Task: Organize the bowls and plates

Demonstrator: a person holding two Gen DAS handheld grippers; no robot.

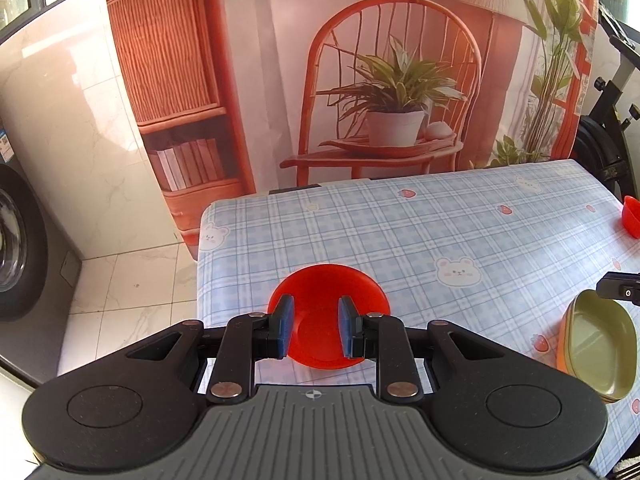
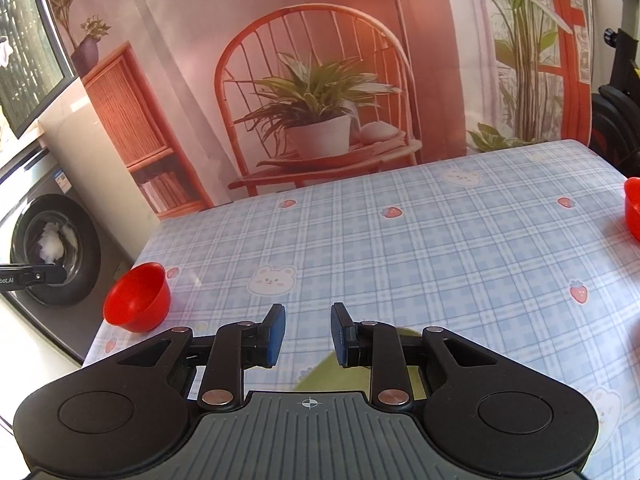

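A red bowl (image 1: 326,292) stands upright near the table's left edge; it also shows in the right wrist view (image 2: 138,300). My left gripper (image 1: 316,326) is open just above and in front of it, one finger over each side, not touching. A stack of green and orange oval plates (image 1: 600,352) lies to the right of it. My right gripper (image 2: 304,334) is open and empty above a green plate (image 2: 332,376), mostly hidden under it. A second red bowl (image 2: 633,208) sits at the table's right edge, also in the left wrist view (image 1: 632,216).
The table carries a blue checked cloth with bears and strawberries (image 2: 400,248). A washing machine (image 2: 52,252) stands left of the table. A printed backdrop (image 1: 360,80) hangs behind the far edge. A black exercise bike (image 1: 612,120) stands at the right.
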